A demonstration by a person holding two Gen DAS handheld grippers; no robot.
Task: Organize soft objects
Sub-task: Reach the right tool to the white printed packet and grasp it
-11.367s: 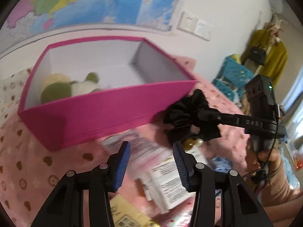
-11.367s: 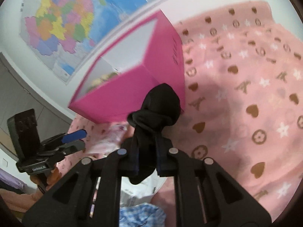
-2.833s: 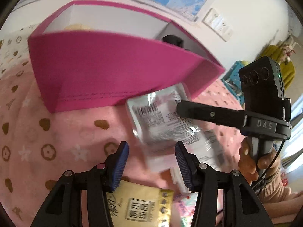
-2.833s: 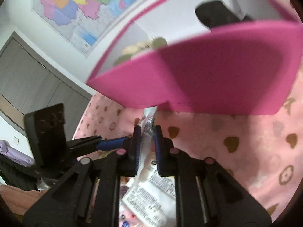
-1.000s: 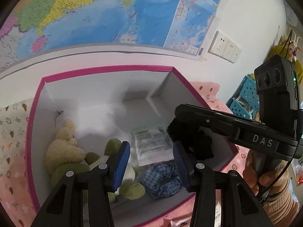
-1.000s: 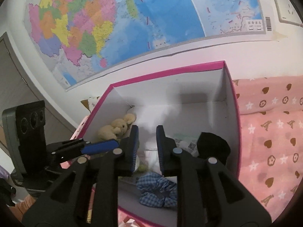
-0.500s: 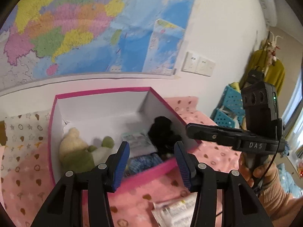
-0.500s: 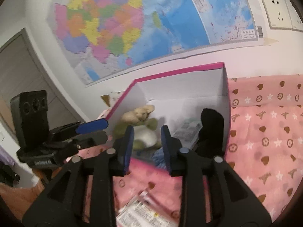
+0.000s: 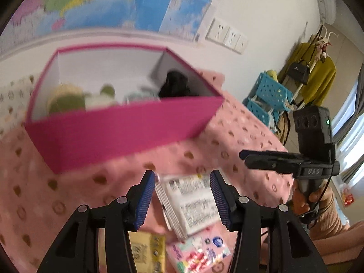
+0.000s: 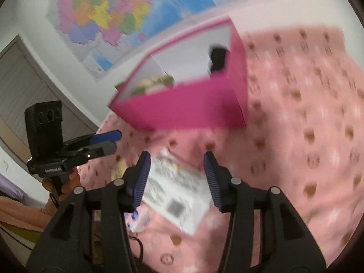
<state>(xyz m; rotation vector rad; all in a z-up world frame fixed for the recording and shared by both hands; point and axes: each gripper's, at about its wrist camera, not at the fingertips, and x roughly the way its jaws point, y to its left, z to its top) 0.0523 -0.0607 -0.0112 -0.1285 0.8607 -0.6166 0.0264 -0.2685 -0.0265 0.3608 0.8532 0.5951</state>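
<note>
While pink box (image 9: 118,132) sits on bed with plush toy (image 9: 68,97) and black scrunchie (image 9: 175,84) inside, white packets (image 9: 193,200) lie near, not packed. Step: reach next packet. Right gripper (image 10: 176,177) jaws opening, nothing between; left gripper (image 9: 182,195) part open, nothing held. Next: drop lower, pinch top packet.

A large, colourful paper wall map (image 9: 127,6) is hanging on the plain white wall (image 9: 261,11), with a row of white wall sockets (image 9: 227,36) sitting just to its right. A pink cloth printed with brown hearts and stars (image 10: 307,118) is covering the surface below. Further right, turquoise perforated plastic crates (image 9: 267,97) are standing stacked near a coat stand carrying a mustard-yellow garment and a black handbag (image 9: 316,77). Daylight is coming through a curtained window (image 9: 350,122). A grey panelled door (image 10: 25,84) is showing left of the map.
</note>
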